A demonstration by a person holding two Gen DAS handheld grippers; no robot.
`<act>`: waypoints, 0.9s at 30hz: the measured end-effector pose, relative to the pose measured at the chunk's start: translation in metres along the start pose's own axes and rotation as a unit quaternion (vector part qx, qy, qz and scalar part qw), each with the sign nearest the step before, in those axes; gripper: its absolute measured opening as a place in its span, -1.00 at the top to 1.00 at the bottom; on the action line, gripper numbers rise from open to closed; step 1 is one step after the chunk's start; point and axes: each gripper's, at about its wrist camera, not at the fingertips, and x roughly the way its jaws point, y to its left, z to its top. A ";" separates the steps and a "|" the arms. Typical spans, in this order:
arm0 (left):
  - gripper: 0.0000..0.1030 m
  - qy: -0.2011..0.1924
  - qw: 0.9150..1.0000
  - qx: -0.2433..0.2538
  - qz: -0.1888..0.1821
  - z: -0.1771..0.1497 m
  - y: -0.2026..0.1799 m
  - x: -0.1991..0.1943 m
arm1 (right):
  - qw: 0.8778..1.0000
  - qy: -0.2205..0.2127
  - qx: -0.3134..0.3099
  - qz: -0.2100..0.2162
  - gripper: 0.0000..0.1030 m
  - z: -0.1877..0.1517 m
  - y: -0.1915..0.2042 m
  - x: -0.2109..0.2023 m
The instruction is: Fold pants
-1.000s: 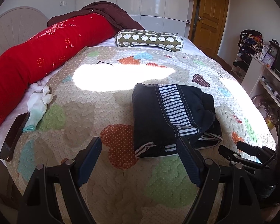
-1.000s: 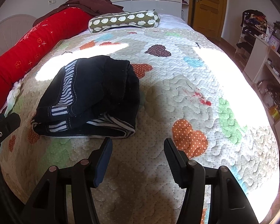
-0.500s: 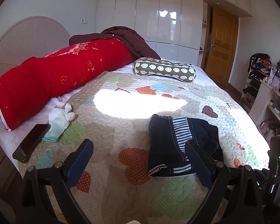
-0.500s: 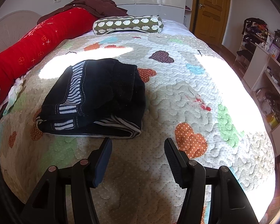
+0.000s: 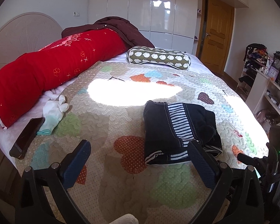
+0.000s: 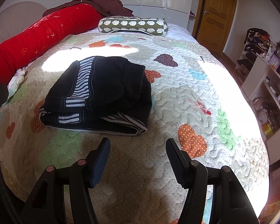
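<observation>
The dark pants [image 5: 179, 130] with a black-and-white striped band lie folded into a compact stack on the quilted bedspread [image 5: 110, 127]. My left gripper [image 5: 139, 150] is open and empty, above the bed's near edge, its right finger just in front of the stack. In the right wrist view the folded pants [image 6: 100, 91] lie ahead and to the left of my right gripper [image 6: 138, 149], which is open, empty and clear of the cloth. The right gripper's body shows at the left wrist view's right edge [image 5: 274, 160].
A long red bolster [image 5: 52, 71] and a dark brown blanket [image 5: 119, 28] lie along the bed's left side. A green patterned pillow [image 5: 158, 57] lies at the far end. A white glove [image 5: 53, 113] and a black phone [image 5: 27, 135] lie at the left. Shelves [image 6: 267, 71] stand at the right.
Both grippers have drawn back from the folded pants and stayed open. The left view rose and pulled away, so the stack looks smaller; the pants have not moved.
</observation>
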 end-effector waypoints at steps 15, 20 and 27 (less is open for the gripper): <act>-0.99 0.039 0.999 0.013 -0.024 -0.016 -0.009 0.013 | 0.998 0.013 0.012 -0.056 -0.38 0.000 -0.010 0.003; -0.99 0.022 0.999 0.016 -0.017 -0.014 -0.010 0.008 | 0.996 -0.024 0.001 -0.090 -0.39 0.004 -0.012 -0.006; -0.99 -0.014 1.000 0.019 0.000 -0.003 -0.008 -0.010 | 0.978 -0.129 0.044 -0.160 -0.64 0.018 -0.024 -0.059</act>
